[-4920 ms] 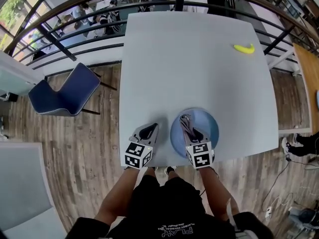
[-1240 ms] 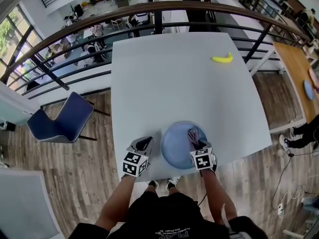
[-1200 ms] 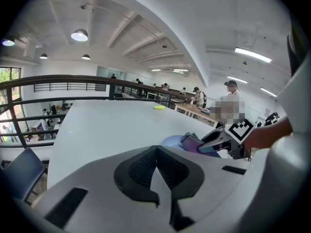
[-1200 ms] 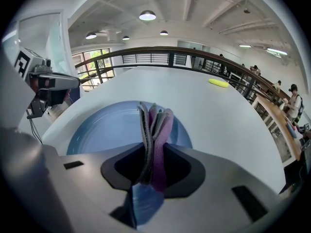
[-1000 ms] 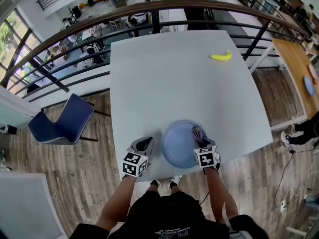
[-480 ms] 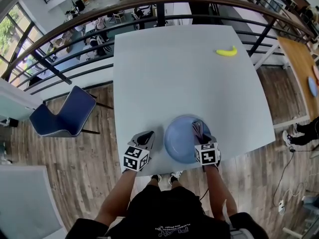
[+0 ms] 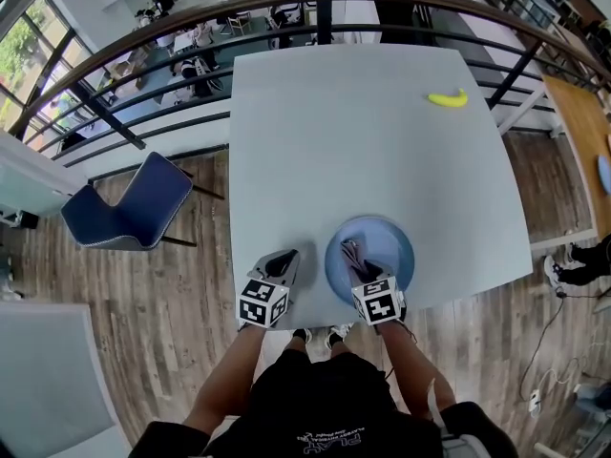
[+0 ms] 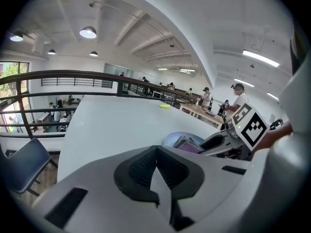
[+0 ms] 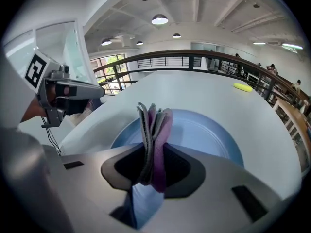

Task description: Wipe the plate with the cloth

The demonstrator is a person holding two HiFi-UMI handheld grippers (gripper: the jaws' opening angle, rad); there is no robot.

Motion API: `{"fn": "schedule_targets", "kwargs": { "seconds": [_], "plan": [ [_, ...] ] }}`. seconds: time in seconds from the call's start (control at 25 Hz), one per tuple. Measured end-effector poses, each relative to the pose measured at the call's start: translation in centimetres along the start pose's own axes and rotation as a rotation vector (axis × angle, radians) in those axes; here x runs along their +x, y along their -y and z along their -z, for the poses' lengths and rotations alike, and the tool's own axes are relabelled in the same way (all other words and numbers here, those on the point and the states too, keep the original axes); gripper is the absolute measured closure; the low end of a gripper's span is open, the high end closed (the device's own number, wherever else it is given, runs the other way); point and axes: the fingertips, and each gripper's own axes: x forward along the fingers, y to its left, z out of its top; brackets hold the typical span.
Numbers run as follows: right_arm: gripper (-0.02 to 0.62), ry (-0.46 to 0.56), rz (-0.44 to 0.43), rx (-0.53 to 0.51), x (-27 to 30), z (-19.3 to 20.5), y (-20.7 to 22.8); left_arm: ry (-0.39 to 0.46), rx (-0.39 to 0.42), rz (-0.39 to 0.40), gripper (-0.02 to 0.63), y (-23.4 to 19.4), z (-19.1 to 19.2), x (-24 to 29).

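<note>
Clamping folded grey-purple cloth (image 9: 155, 124), right gripper (image 9: 154, 165) over blue plate (image 9: 206, 135), left gripper (image 8: 156, 168) jaws together

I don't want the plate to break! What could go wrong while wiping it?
1. The plate lies close to the near edge of the table, and the left gripper sits shut beside it, not holding it; a hard wipe might slide it off.
2. The right gripper pinches the cloth in a narrow fold; its hard fingers might scrape the plate.
</note>
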Motion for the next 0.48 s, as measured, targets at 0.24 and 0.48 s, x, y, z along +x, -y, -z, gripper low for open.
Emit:
{"fn": "schedule_targets", "kwargs": {
  "seconds": [0.24,0.48],
  "plan": [
    [0.479,-0.007,-0.05,-0.041,0.5,0.4,-2.6,0.029,-0.01,-0.021,0.594,-0.6,-0.6,-0.7],
    [0.479,-0.037,-0.091,-0.07,0.8,0.7,-4.6,0.017,-0.009,-0.04,0.594,-1.4,0.2,-1.3]
  ]
}}
